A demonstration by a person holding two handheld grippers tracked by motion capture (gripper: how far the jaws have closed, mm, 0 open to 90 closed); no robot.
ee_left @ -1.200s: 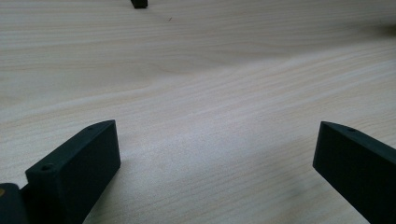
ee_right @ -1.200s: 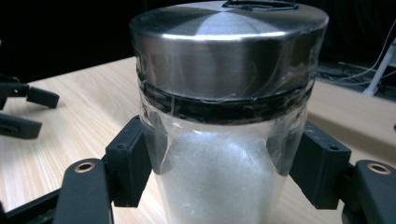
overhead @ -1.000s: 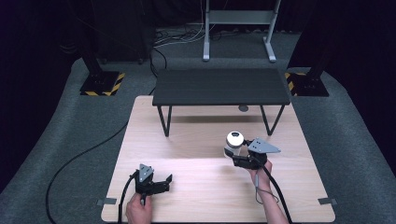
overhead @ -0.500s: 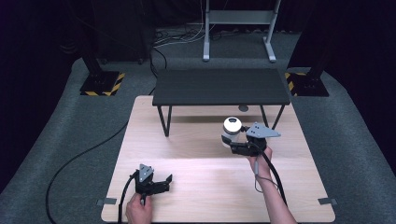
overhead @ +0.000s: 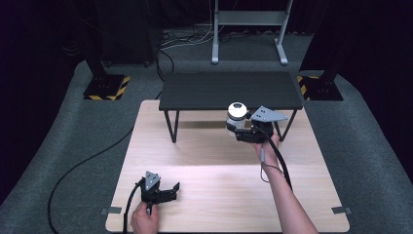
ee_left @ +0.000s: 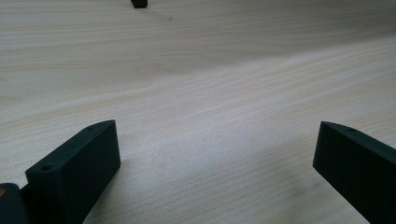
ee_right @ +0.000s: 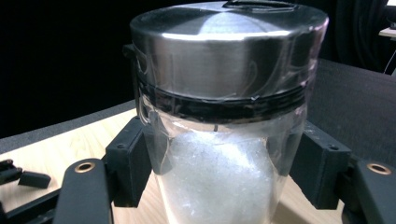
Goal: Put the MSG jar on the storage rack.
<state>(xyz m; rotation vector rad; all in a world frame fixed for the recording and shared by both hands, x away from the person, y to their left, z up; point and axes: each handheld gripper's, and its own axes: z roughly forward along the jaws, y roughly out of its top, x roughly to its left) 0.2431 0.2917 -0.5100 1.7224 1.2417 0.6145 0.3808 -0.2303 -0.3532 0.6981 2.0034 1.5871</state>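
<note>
Here we see the right gripper (overhead: 237,130) clamped on a clear jar (overhead: 236,117) with a steel lid, held upright above the wooden table (overhead: 209,146) by the black bench's (overhead: 229,90) front edge. Our left gripper (overhead: 168,191) rests wide apart, empty.

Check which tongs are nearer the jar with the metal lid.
Right. The right tongs are clamped on the jar, held in front of the black bench. The left tongs sit open at the table's near edge, far away.
</note>
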